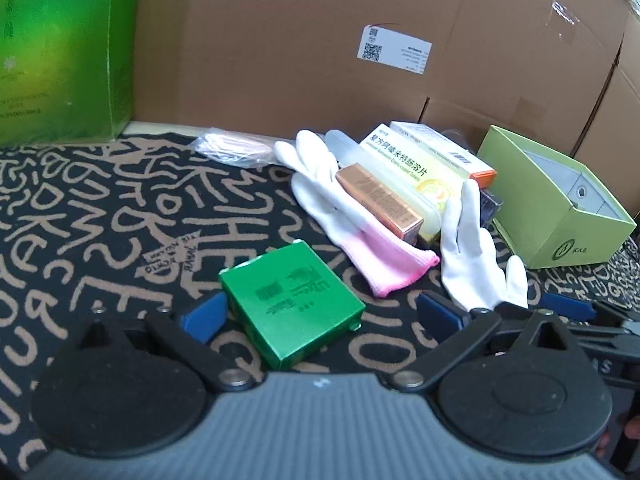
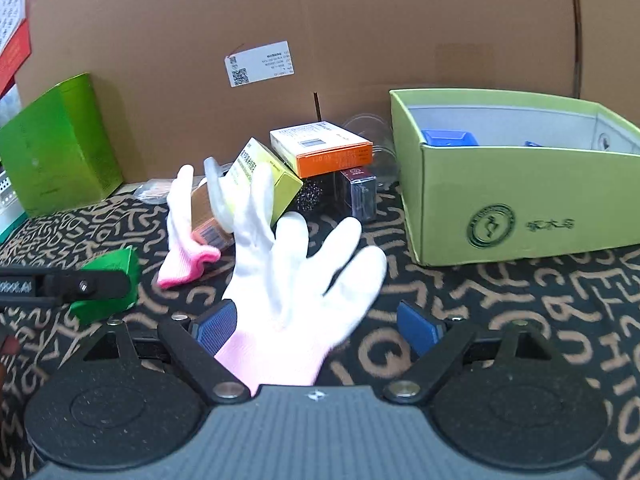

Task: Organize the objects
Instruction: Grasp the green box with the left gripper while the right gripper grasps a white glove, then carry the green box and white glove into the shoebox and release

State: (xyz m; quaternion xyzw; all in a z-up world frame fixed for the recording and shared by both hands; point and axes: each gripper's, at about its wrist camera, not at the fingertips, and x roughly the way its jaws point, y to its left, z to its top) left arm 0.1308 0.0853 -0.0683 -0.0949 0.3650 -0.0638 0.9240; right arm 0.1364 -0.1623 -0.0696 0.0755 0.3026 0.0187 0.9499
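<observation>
While both grippers' fingers (image 1: 202, 316) (image 2: 418, 326) spread, green box (image 1: 290, 304) and glove (image 2: 304, 280) between, mat (image 1: 100, 220) edge-to-edge.

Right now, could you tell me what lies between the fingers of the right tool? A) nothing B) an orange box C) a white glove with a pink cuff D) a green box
C: in the right wrist view, the glove lies on the cloth between the open fingers of the right tool, which do not press it.

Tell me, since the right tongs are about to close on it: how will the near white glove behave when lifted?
The white glove looks like thin knit, so probably floppy and light, its fingers drooping. Lying between the open right tongs, it should bunch rather than slip.
</observation>
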